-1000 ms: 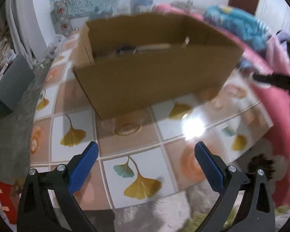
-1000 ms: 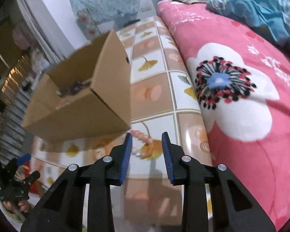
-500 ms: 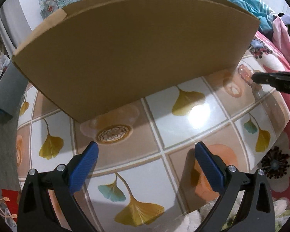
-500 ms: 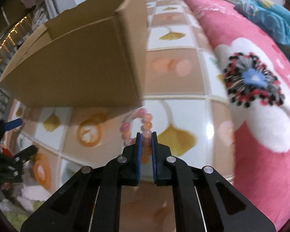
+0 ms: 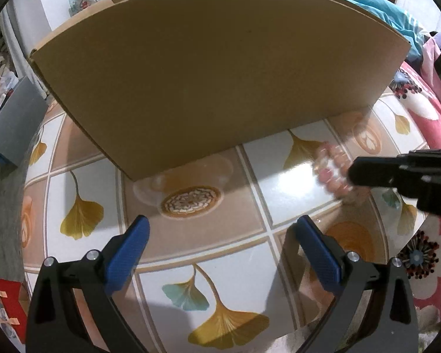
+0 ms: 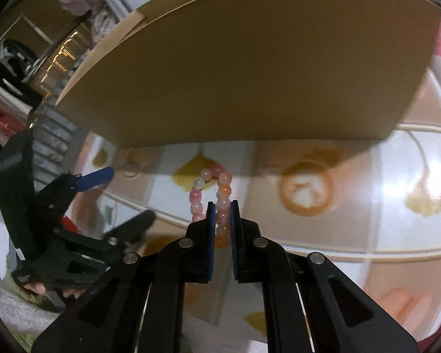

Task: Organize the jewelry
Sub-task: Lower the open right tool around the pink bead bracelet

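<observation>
Right hand-held gripper [image 6: 222, 209] pinches the bead bracelet [image 6: 217, 194] beside the cardboard box [image 6: 250, 67].

My right gripper [image 6: 221, 206] has closed on the bead bracelet [image 6: 217, 194] and carried it along the table [image 5: 294, 206] toward the box [image 5: 208, 73]. My left gripper [image 5: 220, 229] has come nearer the box, which now fills its view.

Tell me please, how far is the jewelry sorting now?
Done: the right gripper is shut on the pink bead bracelet, with the loop sticking out past its tips. In hand: carrying it beside the cardboard box. Left: putting it away; the left gripper is open and empty.
</observation>
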